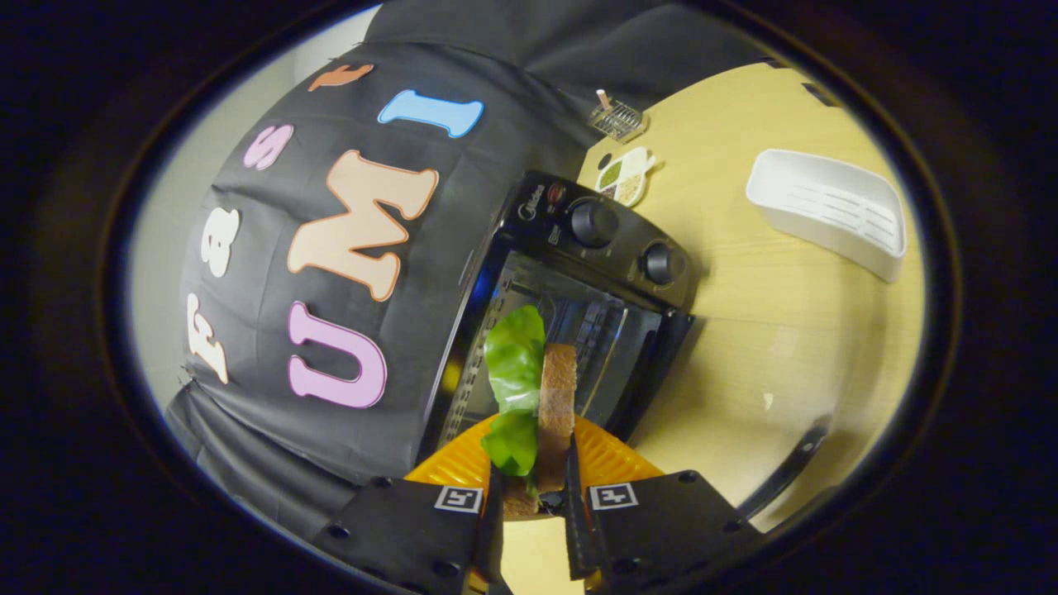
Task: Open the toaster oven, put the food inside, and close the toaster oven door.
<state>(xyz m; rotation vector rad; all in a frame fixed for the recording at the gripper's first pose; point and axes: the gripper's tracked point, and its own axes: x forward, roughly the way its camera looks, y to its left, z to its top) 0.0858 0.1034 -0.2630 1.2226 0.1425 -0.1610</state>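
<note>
Toaster oven (570,306): black, it stands on the table (785,347) against the booth cloth, at 12 o'clock from the claw; its two knobs (593,223) are toward 1 o'clock. The glass front shows reflections, and I cannot tell for sure if the door is open or closed.
Food (555,397): a slice of brown bread with a green lettuce leaf (514,355), held upright between the fingers, above an orange plate (607,459).
Claw (533,504): closed on the food, both fingers press its lower part.
Other things: a white tray (826,215) well apart at 2 o'clock.
Step in hand: carrying the food toward the oven, I judge.
Next move: it needs an open door, then a level push forward into the cavity.
</note>
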